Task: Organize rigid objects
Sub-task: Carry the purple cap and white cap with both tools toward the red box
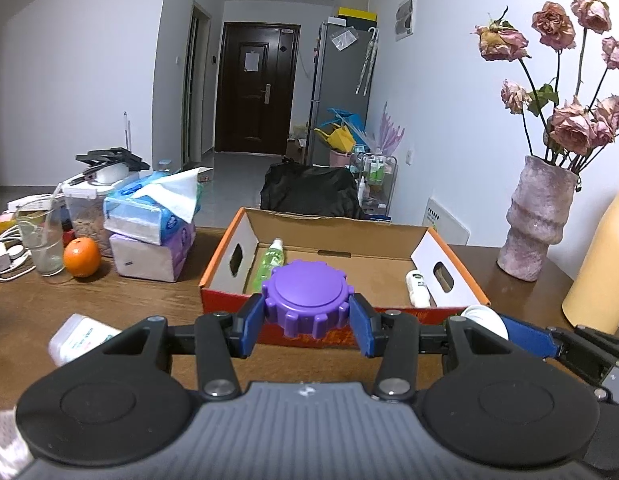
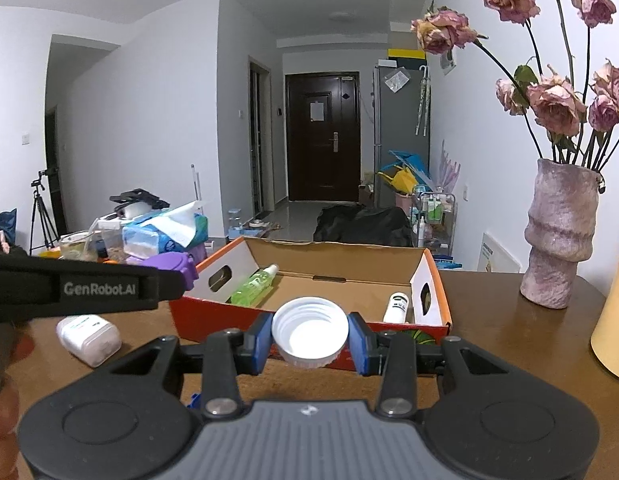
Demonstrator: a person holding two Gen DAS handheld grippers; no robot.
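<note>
We count two caps. Our left gripper point(image 1: 308, 322) clamps the purple cap point(image 1: 307, 298), ridged round its edge, between narrowly spaced blue pads; our right gripper point(image 2: 309, 342) pinches the white cap point(image 2: 309, 334), its threaded hollow facing up. Both hang at the near wall of one cardboard box point(image 2: 341, 258) holding one green bottle point(image 2: 255, 284) and one white bottle point(image 2: 396, 307). The left gripper's arm reads "GenRobot.AI". One white container point(image 2: 88, 339) lies on the table point(image 2: 509, 340).
</note>
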